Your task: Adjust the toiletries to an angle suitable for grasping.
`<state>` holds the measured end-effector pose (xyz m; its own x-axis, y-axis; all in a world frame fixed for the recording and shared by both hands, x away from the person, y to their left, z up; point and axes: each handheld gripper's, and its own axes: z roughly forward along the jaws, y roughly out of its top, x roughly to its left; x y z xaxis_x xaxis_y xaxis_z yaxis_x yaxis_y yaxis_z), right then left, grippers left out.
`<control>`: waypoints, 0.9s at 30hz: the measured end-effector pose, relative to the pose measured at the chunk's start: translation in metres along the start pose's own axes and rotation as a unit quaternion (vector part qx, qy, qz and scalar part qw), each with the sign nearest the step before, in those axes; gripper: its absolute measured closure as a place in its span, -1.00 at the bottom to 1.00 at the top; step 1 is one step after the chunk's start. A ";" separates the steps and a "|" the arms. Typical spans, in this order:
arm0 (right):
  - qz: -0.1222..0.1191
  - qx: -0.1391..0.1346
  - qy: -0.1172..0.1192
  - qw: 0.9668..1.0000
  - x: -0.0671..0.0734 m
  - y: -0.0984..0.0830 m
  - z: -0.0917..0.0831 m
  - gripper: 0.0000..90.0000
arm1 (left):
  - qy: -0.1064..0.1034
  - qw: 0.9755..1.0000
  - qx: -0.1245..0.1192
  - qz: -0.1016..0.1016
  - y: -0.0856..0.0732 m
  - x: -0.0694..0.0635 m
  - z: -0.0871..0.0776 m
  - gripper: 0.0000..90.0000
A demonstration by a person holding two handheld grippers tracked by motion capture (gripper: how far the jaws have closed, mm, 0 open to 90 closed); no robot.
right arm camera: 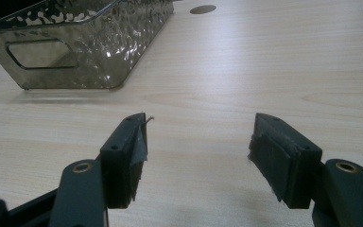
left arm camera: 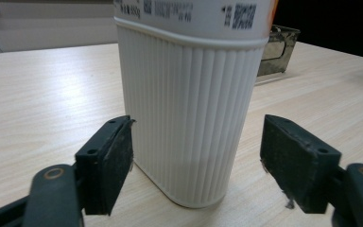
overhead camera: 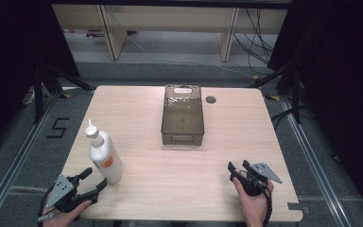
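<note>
A white ribbed bottle with a nozzle cap and an orange spot on its label stands upright near the table's front left. My left gripper is open just in front of it. In the left gripper view the bottle rises close ahead of the left gripper, its base between the two pads but not touching them. A smoky translucent bin sits at the table's middle back, empty. My right gripper is open at the front right over bare wood, pointing toward the bin; nothing lies between the right gripper's jaws.
The wooden table has a round cable hole beside the bin's far right corner. Black curtains and tripod legs flank the table, and a wooden bench stands behind it on the grey floor.
</note>
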<state>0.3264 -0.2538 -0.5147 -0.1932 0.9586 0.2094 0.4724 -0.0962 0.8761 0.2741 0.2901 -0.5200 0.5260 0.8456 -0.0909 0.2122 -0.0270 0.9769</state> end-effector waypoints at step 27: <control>0.011 0.016 0.008 1.000 0.000 0.001 0.001 -0.17 | 0.038 0.996 0.064 0.046 0.044 -0.059 0.034 1.00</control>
<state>0.3278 -0.2533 -0.5139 -0.1966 0.9518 0.2356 0.5047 -0.1078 0.8566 0.2806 0.2213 -0.4785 0.4855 0.8741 0.0180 0.2713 -0.1702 0.9473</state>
